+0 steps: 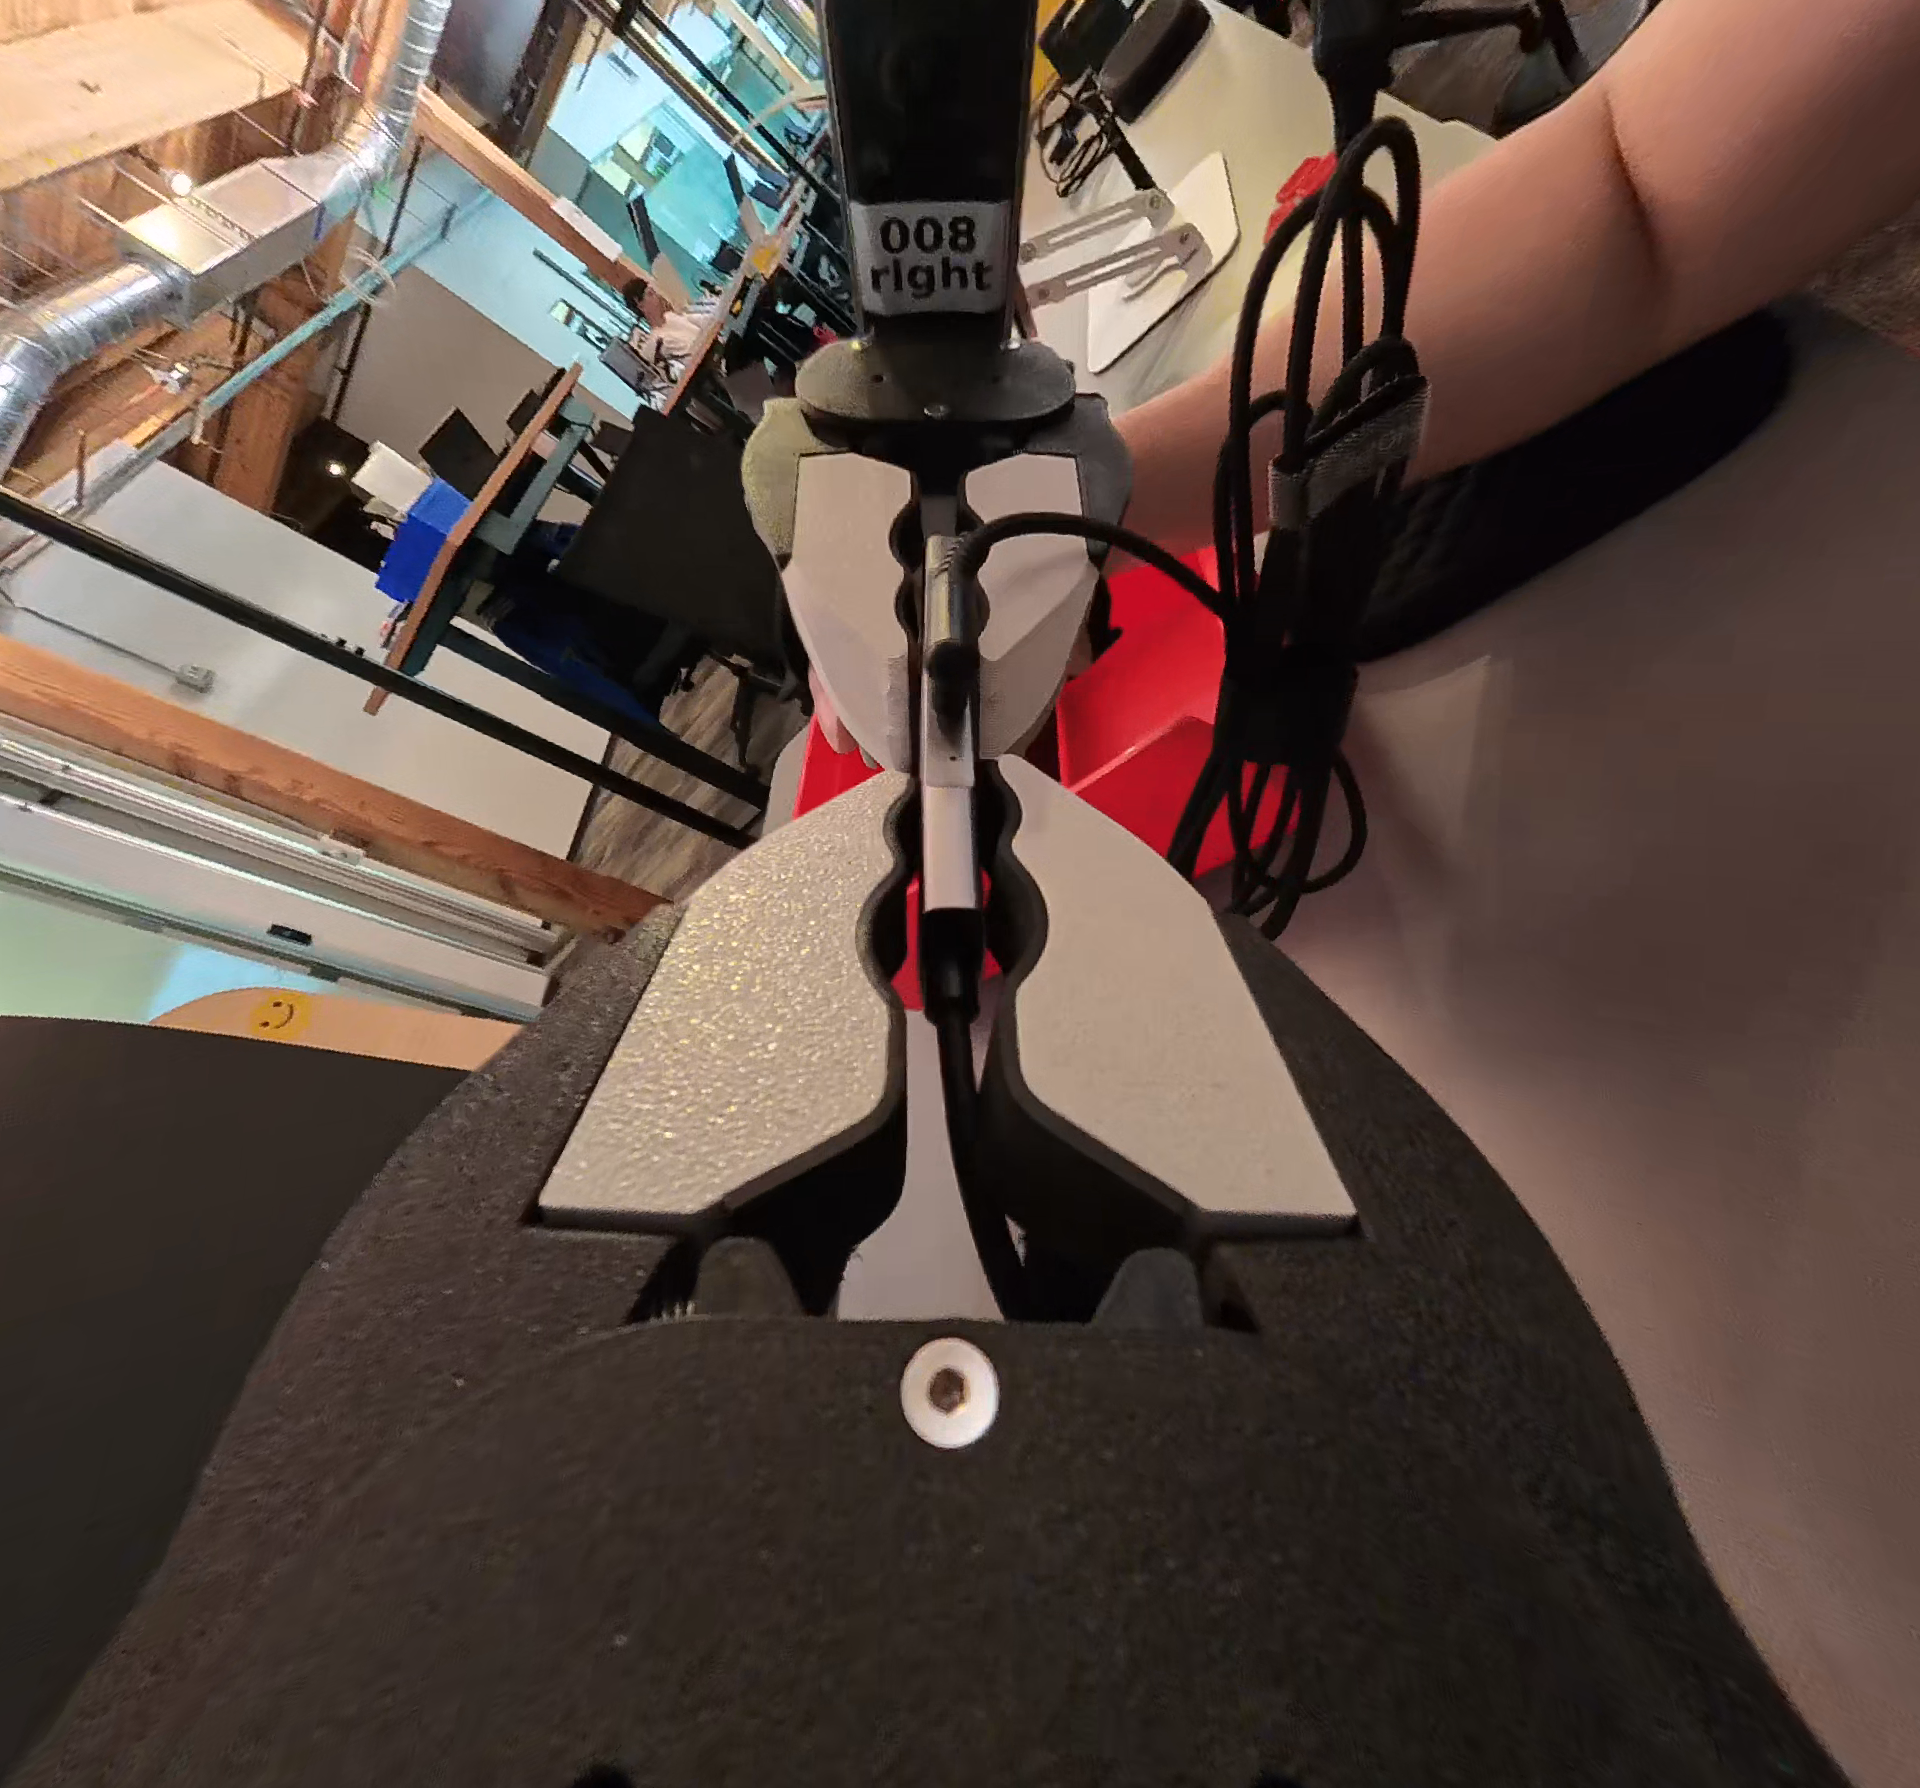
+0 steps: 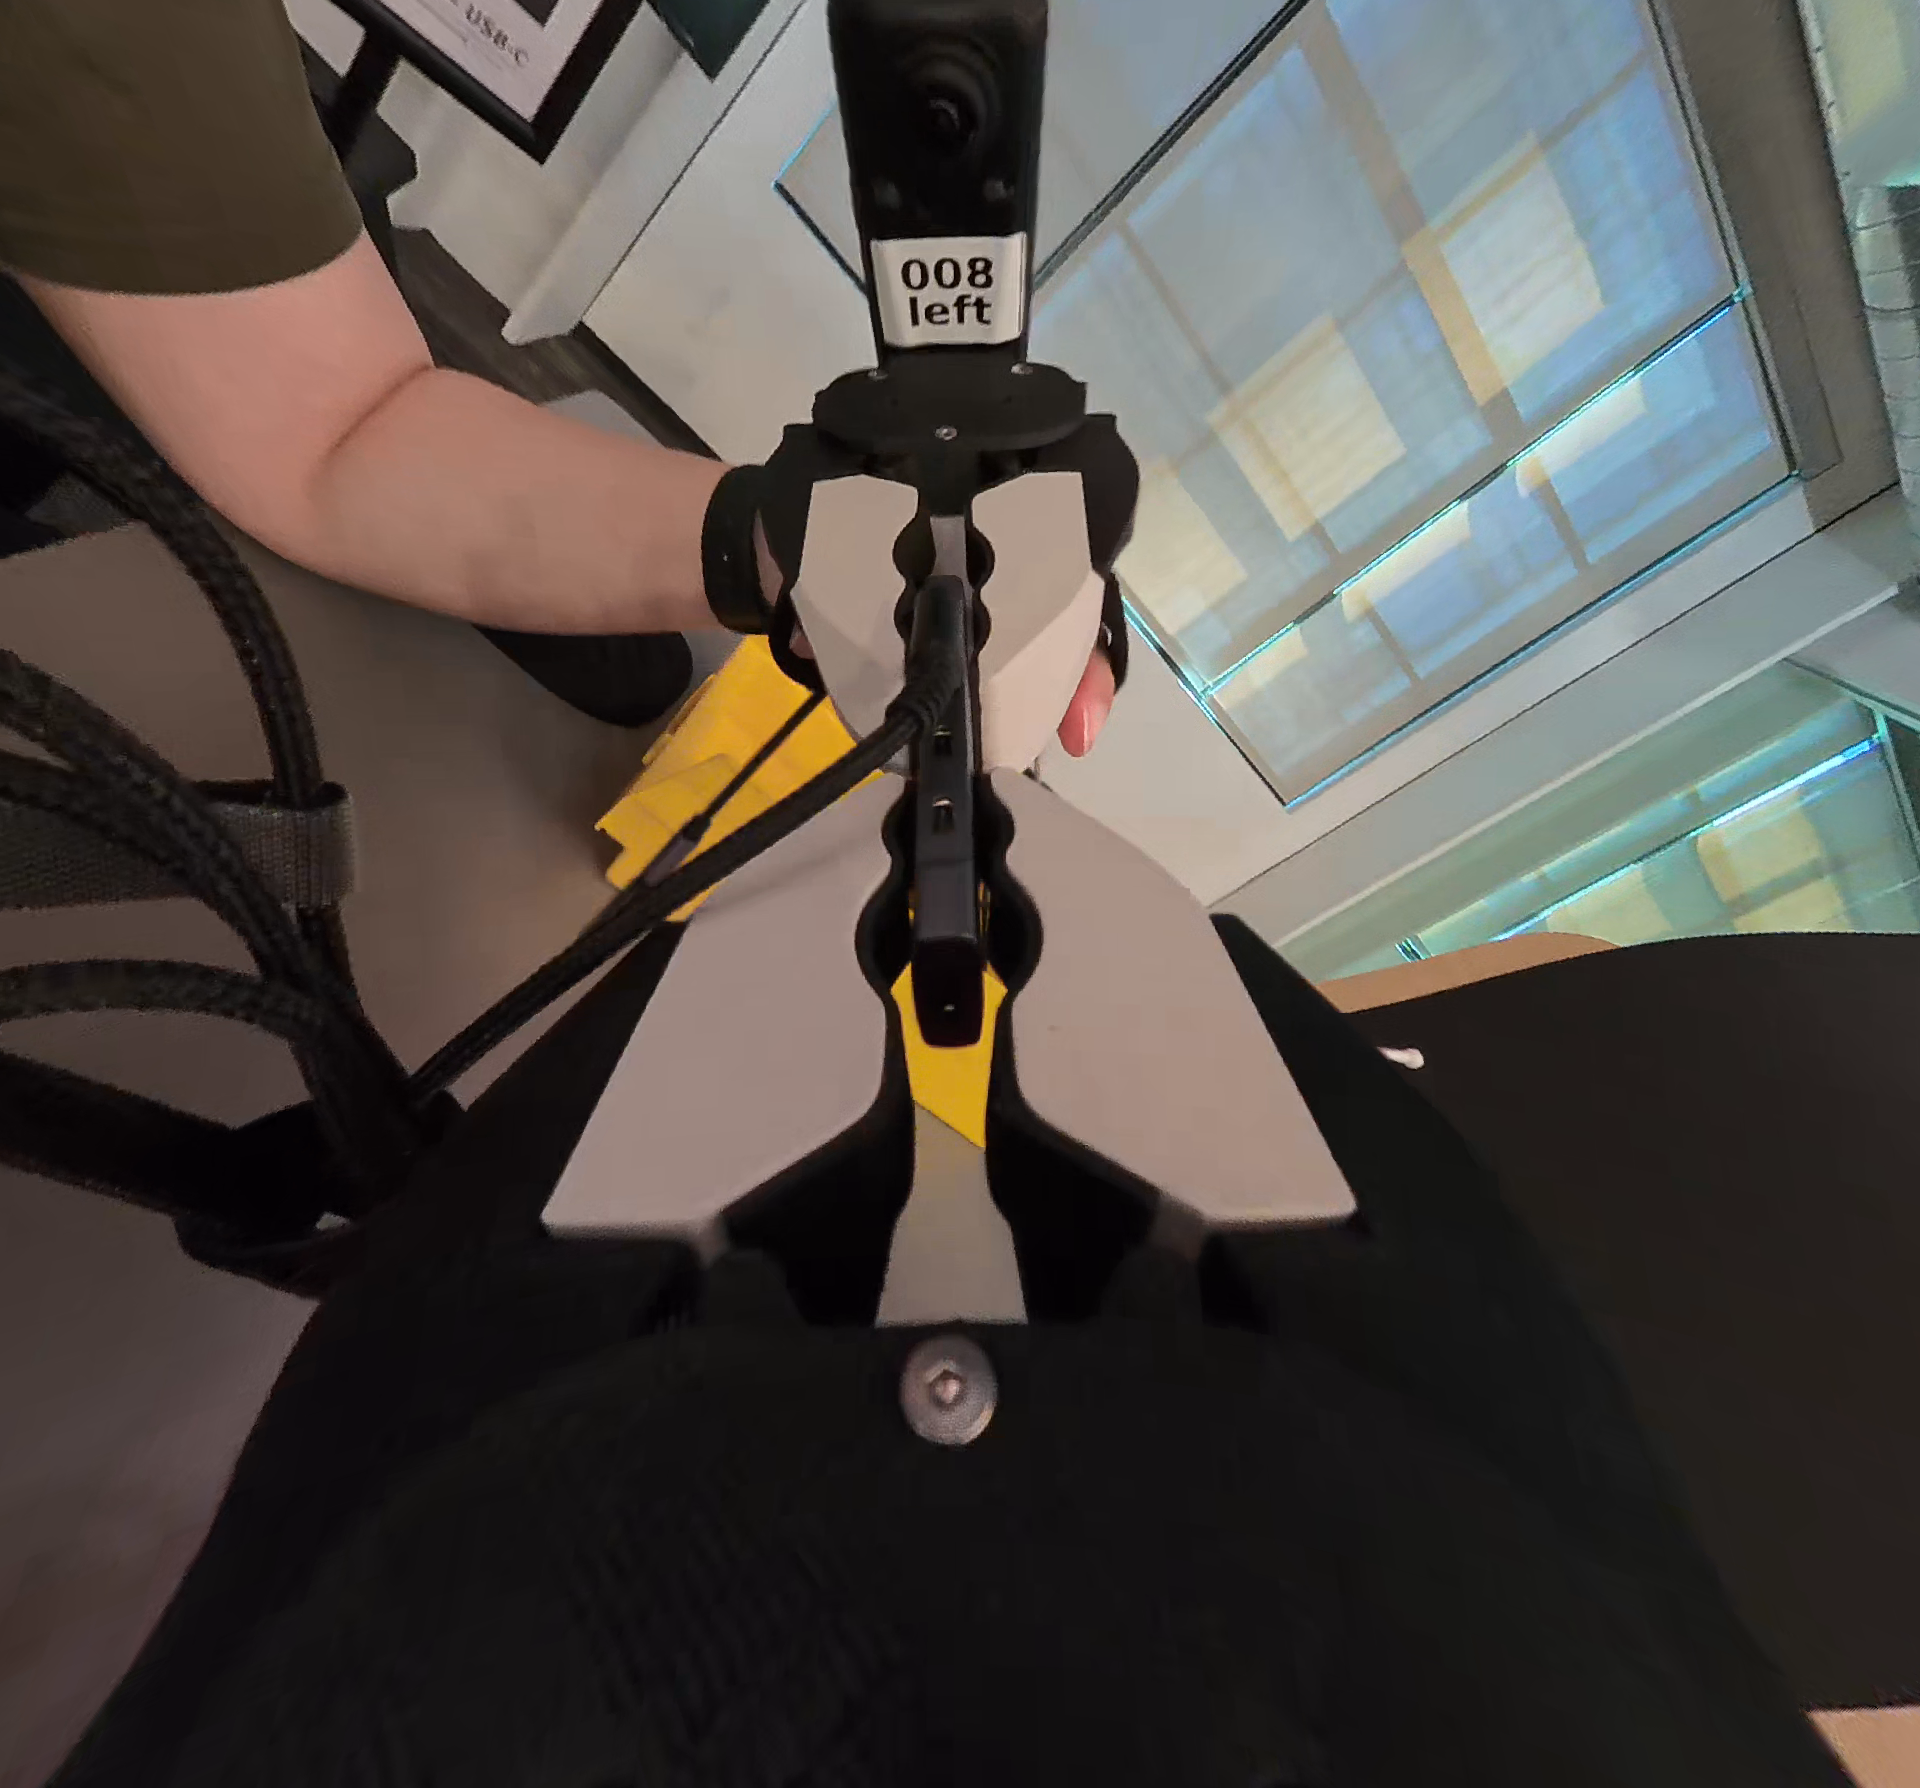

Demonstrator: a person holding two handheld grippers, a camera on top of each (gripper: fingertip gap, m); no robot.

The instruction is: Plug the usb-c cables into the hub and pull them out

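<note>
- Nearest in the left wrist view, the left gripper (image 1: 948,891) has its jaws clamped on a slim silver hub (image 1: 948,829), its black lead trailing back between the fingers.
- Facing it tip to tip, the right gripper (image 1: 940,699) has its jaws clamped on a black usb-c plug (image 1: 951,616) that meets the hub's far end.
- In the right wrist view, the plug's braided cable (image 2: 665,891) runs down to the left.
- Beyond, a bundled black cable coil (image 1: 1309,533) hangs beside a person's forearm (image 1: 1558,211) over the pale tabletop (image 1: 1662,803).
</note>
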